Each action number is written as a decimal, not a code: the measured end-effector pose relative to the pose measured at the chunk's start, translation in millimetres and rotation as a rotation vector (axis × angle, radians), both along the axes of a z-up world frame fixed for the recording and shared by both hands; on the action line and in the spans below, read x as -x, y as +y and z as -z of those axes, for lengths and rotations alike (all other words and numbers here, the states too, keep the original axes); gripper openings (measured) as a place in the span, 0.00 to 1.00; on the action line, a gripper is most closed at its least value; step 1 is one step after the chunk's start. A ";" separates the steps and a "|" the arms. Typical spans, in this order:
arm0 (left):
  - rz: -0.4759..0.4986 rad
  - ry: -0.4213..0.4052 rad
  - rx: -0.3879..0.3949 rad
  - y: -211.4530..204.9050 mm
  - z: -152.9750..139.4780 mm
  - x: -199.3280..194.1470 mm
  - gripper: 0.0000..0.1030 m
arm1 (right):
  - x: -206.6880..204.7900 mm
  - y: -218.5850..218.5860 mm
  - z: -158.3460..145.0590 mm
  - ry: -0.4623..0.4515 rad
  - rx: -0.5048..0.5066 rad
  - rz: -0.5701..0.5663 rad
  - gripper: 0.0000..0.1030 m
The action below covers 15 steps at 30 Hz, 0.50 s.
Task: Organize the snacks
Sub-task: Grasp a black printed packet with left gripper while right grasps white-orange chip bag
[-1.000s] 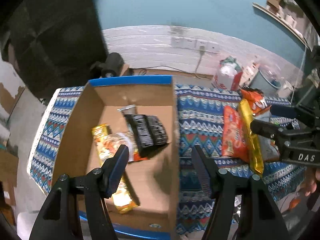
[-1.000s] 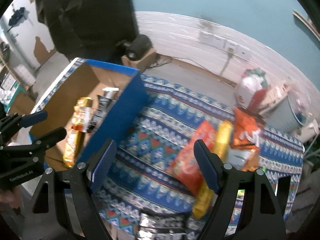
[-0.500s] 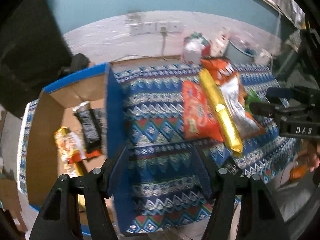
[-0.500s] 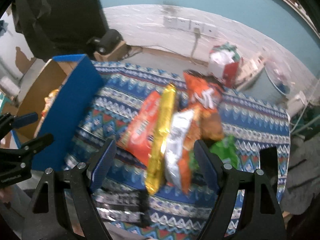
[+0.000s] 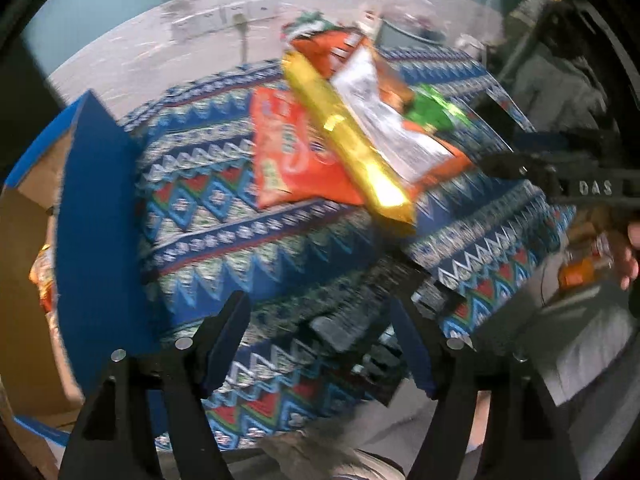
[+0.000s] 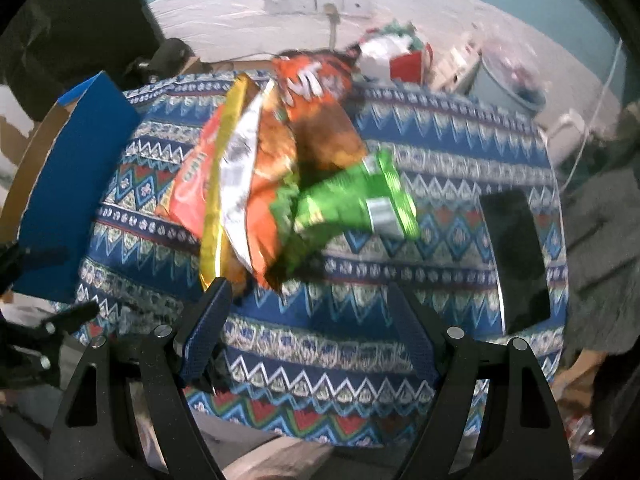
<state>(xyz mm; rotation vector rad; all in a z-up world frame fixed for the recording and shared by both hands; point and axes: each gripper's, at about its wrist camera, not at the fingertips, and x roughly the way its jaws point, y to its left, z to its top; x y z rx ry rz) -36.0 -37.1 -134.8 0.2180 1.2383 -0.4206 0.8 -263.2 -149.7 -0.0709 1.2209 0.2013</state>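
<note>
The left gripper [image 5: 320, 336] hangs with its jaws spread wide and nothing between them, low over the near edge of the patterned cloth [image 5: 224, 208]. Just past its fingertips lies a dark packet [image 5: 360, 312], so smeared by motion blur that its print cannot be read and its near end runs off the table edge. The right gripper [image 6: 308, 320] is likewise wide open and holds nothing; its left finger sits just short of the near tip of the long gold packet [image 6: 218, 184], whether touching or not cannot be told. That gold packet lies across the heap of snacks in the middle of the cloth: a red-orange bag [image 5: 292, 152] under it, a silver-backed bag [image 6: 240, 168] beside it, an orange chip bag [image 6: 312, 92] at the far end, and a green bag [image 6: 352, 196] on the right side, each partly covered by its neighbours. To the left stands the cardboard box [image 5: 92, 216], blue outside, cut off by the frame; only a sliver of an orange wrapper [image 5: 44, 276] shows inside. A black slab [image 6: 516, 260] lies at the cloth's right edge; what it is cannot be made out.
</note>
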 end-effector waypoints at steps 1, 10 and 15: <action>0.012 0.008 -0.001 -3.4 2.3 1.9 0.74 | 2.4 -1.9 1.3 0.003 0.008 0.002 0.77; 0.143 0.052 -0.051 -35.6 29.0 16.8 0.74 | 15.4 -24.8 2.9 0.003 0.021 0.039 0.77; 0.158 0.091 -0.056 -41.7 46.4 10.1 0.74 | 14.7 -24.7 1.6 -0.002 0.017 0.038 0.77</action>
